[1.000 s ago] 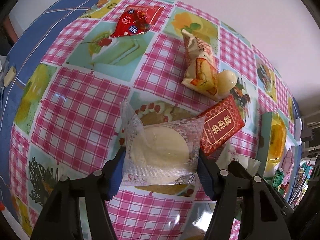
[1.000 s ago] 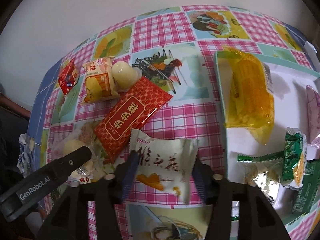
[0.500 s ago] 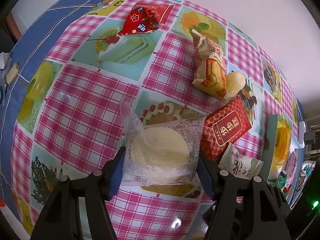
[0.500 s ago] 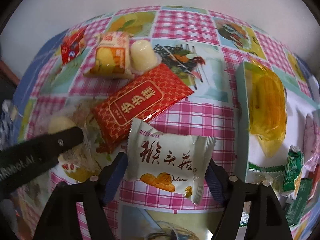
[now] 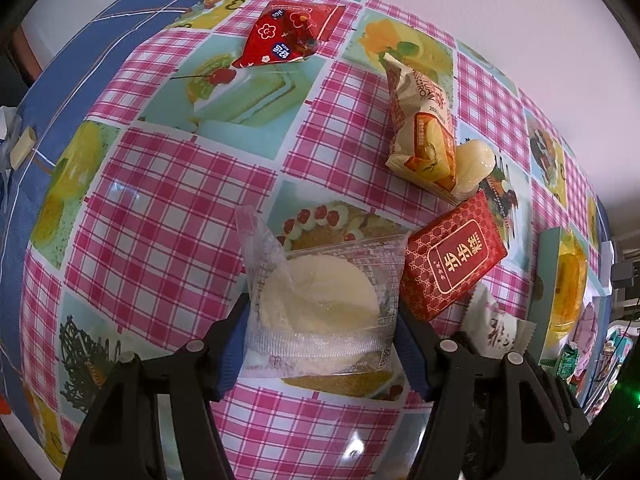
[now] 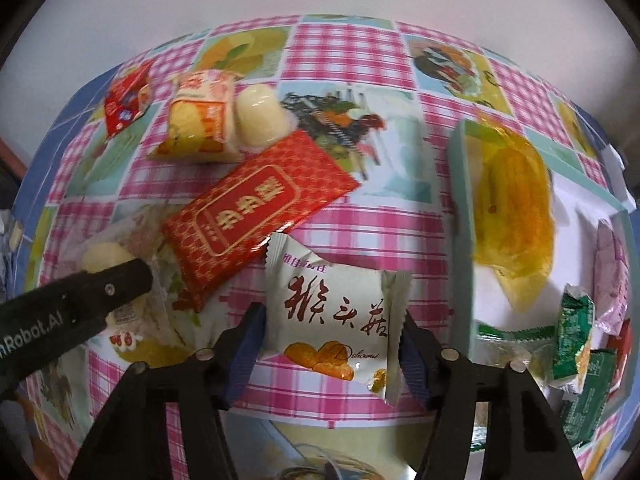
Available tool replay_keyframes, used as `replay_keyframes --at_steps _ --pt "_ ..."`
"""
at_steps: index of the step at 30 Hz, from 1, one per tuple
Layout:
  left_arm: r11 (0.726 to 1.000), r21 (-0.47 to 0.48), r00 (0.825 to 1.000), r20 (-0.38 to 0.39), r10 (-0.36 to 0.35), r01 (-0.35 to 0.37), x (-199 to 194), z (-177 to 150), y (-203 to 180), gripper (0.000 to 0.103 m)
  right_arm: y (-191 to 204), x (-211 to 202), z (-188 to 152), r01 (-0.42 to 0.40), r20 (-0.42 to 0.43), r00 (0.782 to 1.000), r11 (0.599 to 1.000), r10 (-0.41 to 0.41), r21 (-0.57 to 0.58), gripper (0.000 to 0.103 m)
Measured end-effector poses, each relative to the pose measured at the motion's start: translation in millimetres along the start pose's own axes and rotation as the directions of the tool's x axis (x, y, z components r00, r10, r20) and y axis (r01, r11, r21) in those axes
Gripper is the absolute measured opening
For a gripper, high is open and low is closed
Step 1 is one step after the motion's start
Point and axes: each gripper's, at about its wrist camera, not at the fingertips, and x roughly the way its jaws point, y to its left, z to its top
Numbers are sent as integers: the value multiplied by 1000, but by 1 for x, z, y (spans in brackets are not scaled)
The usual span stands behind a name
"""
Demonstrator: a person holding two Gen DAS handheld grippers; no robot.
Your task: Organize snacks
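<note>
My left gripper [image 5: 320,344] is shut on a clear packet with a round white cake [image 5: 320,308], held just above the checked tablecloth. My right gripper [image 6: 332,348] is shut on a white snack packet with red characters [image 6: 336,312]. The left gripper's arm [image 6: 72,300] shows at the left of the right wrist view. A red patterned packet [image 6: 256,208] lies between both grippers, also in the left wrist view [image 5: 452,264]. A teal tray [image 6: 460,208] at the right holds a yellow packet [image 6: 512,204], green packets [image 6: 572,340] and a pink one.
On the cloth farther back lie an orange-and-cream packet [image 5: 424,128], a pale jelly cup [image 5: 472,164] and a small red flowered packet [image 5: 284,36]. The blue cloth edge [image 5: 48,92] runs along the left. A white wall stands behind the table.
Both grippers keep hold of their packets. The right gripper has moved a little toward the tray side and the view has shifted; the left gripper has drawn slightly back.
</note>
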Motion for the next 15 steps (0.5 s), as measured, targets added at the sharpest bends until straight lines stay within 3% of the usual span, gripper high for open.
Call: replay_keyframes --at_steps 7,15 --pt "1000 7 1000 8 5 -6 -2 0 -2 67 -17 -1 1 -6 -21 1000 998 7 60 60" --pt "1000 8 999 39 -7 7 -17 2 -7 67 -45 -9 7 -85 -44 995 987 91 134 60"
